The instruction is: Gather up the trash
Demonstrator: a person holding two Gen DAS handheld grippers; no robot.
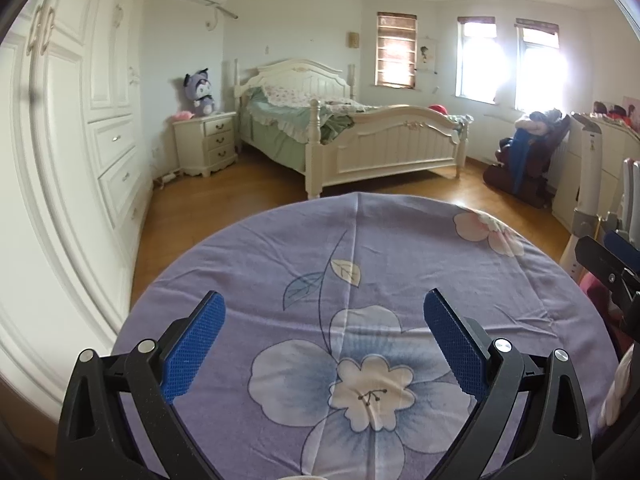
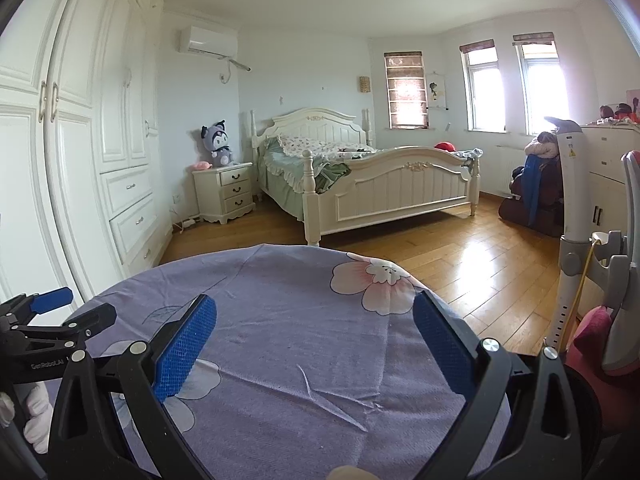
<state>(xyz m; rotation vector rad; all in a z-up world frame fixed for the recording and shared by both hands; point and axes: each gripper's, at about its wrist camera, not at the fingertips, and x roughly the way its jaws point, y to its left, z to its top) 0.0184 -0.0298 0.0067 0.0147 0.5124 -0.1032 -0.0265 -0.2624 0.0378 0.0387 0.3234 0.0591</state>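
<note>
trash not visible in either view, left hand-held gripper (image 1: 324, 312) wide open and empty above purple floral bench (image 1: 400, 240), right hand-held gripper (image 2: 314, 316) likewise, right view alone shows the left tool's body, bed (image 2: 384, 192) beyond

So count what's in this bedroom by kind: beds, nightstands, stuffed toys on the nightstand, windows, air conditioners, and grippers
Beds: 1
Nightstands: 1
Stuffed toys: 1
Windows: 3
Air conditioners: 1
Grippers, left and right: 2
Total: 9
</note>
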